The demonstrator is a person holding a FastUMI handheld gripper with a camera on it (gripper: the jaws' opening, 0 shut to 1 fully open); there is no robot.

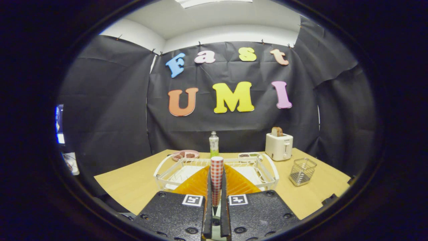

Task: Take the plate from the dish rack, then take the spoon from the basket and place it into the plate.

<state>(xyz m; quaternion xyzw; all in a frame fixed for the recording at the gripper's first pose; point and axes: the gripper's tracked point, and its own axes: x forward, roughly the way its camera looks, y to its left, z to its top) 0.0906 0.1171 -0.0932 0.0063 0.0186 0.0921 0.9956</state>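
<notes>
Tongs: my tongs [216, 166] are clamped on a red-and-white checkered shaft, one orange finger pressing on each side of it.
Spoon: I take that shaft for the handle of the spoon [216, 160]. It stands upright between the fingers with its top poking above their tips; the bowl end is hidden.
Plate: I cannot pick it out. White flat patches show inside the dish rack [272, 170] on either side of my fingers, and they may be a plate or the rack's own floor.
Rack: just ahead of the fingers, mid-table [133, 177], towards the near edge.
Basket: the wire basket [302, 171] is right of the rack, towards the right edge, and looks empty.
Far edge: a bottle [214, 144] stands at the middle and a toaster [279, 146] near the far right corner.
Risk, aim: my fingers and the handle block my view of the drop spot, so a blind release could land the spoon on the rack's wires.
Risk, grip: the handle is round and tapers downward, so tilting it could make it twist or slide out.
</notes>
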